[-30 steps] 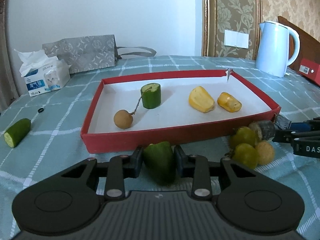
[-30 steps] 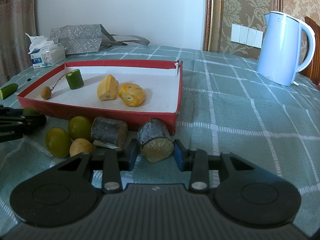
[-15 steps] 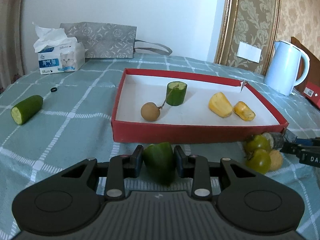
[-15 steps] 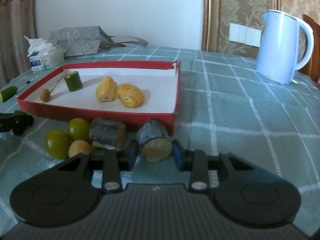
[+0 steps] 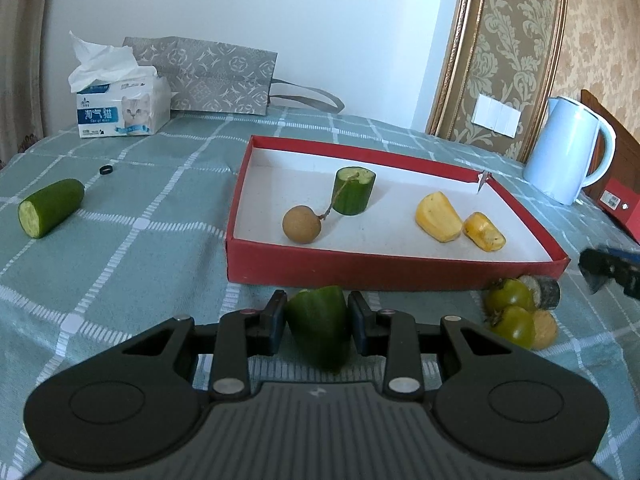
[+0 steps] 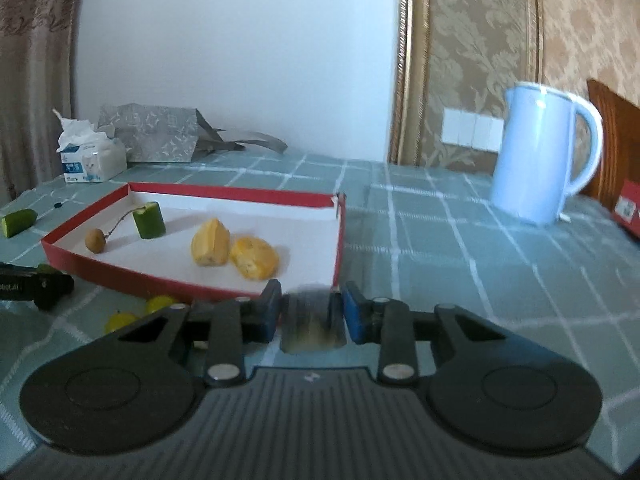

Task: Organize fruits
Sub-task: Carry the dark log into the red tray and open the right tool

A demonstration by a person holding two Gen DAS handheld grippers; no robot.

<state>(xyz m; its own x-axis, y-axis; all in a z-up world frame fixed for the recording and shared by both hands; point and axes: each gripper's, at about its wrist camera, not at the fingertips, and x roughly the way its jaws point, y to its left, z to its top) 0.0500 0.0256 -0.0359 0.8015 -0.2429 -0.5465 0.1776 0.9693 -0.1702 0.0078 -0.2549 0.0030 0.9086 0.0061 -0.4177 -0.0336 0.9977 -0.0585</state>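
left tongs [image 5: 317,322]: glossy green wedge [image 5: 318,326] | right tongs [image 6: 311,316] closing: blurred, seemingly bark-skinned stub [image 6: 312,326]

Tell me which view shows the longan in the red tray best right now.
The left wrist view: the longan sits near and sharp at the red tray's front, its stem running to the cucumber stub. In the right wrist view the longan is small, far left and blurred.

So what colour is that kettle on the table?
Pale blue kettle; clearest in the left wrist view.
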